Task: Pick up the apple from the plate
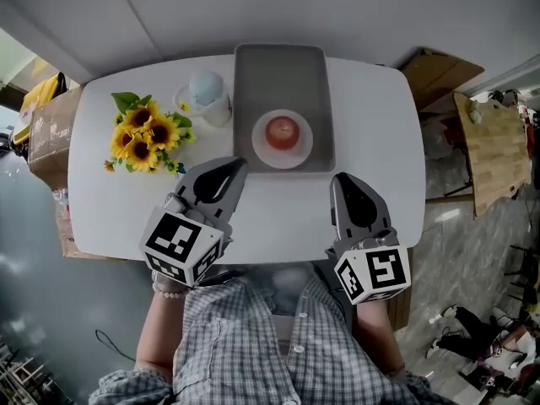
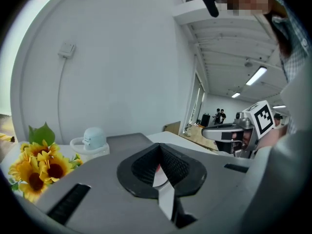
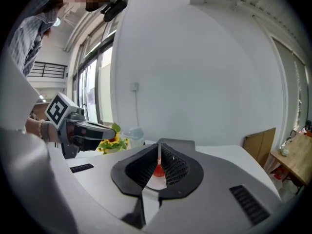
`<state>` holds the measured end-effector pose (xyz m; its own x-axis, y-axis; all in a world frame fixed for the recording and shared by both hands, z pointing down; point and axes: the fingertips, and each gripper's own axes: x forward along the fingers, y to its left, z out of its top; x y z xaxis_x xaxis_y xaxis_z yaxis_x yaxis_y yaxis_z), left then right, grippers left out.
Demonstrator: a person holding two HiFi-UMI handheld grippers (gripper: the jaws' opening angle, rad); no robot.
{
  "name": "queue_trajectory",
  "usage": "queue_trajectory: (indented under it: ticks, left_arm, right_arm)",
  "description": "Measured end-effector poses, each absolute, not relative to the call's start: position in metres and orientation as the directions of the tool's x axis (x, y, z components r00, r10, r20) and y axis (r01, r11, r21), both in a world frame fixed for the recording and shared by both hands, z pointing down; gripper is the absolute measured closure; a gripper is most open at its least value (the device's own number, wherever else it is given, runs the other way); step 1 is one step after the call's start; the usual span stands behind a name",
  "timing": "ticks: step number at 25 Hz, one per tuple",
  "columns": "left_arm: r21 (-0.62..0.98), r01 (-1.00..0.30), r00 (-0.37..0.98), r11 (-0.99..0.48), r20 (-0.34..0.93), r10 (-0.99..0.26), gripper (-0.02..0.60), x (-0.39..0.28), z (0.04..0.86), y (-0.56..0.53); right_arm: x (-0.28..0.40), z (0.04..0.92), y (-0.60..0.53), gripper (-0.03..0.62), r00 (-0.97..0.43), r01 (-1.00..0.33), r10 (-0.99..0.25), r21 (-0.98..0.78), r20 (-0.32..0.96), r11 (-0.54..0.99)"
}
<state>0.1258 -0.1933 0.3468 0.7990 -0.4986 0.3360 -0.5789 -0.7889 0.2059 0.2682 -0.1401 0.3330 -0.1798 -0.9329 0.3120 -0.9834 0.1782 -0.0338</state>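
A red apple [image 1: 283,130] lies on a small white plate [image 1: 301,152] inside a grey tray [image 1: 278,66] at the table's far middle. My left gripper [image 1: 239,165] hovers just short of the tray's near left corner, its jaws shut with nothing in them. My right gripper [image 1: 341,178] hangs off the tray's near right corner, also shut and empty. In the left gripper view only a red sliver of the apple [image 2: 157,168] shows behind the left gripper [image 2: 159,147]. In the right gripper view the apple [image 3: 158,170] shows in the slit of the right gripper [image 3: 159,148].
A bunch of sunflowers [image 1: 145,137] lies on the table's left side. A pale blue and white mug [image 1: 207,96] stands beside the tray's left wall. The white table [image 1: 371,133] ends near my body. Cardboard boxes [image 1: 51,129] and a wooden table [image 1: 494,146] flank it.
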Motion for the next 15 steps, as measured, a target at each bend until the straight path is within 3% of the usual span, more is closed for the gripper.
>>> queue_trajectory:
  ticks: [15]
  left_arm:
    - [0.306, -0.735, 0.66, -0.605, 0.529, -0.533, 0.571, 0.135, 0.432, -0.238]
  right_arm:
    - [0.3, 0.429, -0.208, 0.562, -0.28, -0.951, -0.788, -0.048, 0.548, 0.305]
